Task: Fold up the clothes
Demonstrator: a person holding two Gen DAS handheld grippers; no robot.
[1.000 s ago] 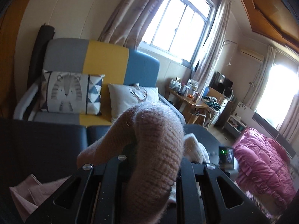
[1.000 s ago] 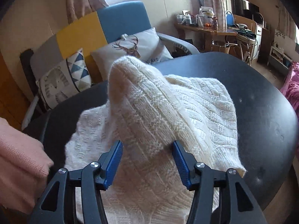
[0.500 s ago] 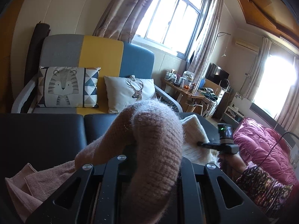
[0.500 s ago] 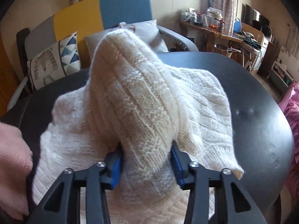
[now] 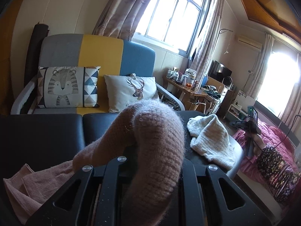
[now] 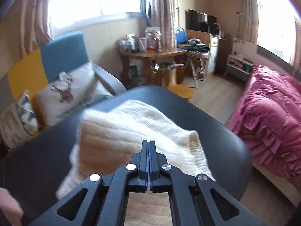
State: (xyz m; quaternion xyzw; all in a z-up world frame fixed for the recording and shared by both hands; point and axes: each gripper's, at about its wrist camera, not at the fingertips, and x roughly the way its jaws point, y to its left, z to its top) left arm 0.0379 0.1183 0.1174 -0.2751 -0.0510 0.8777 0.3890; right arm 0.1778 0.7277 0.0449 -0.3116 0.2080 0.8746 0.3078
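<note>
Ahead of your empty, closed right gripper [image 6: 150,146] lies the cream sweater [image 6: 131,131]; your left gripper [image 5: 148,169] clamps the pink knit [image 5: 160,141].

The left tool [image 5: 150,171] points forward and a little downward, its two black fingers [image 5: 111,177] drawn close and pinching a thick roll of pink knit sweater [image 5: 158,150], which humps up between them and hides the tips. The right tool [image 6: 149,150] tilts more steeply downward, its blue-lined jaws pressed flat together with only a hairline slit between them and nothing caught there; its tip is over the near edge of the cream knit. In the left wrist view the right tool [image 5: 248,124] shows at far right, gripped by the person's right hand [image 5: 256,141], with a dark floral sleeve [image 5: 272,167] running back from the wrist.
</note>
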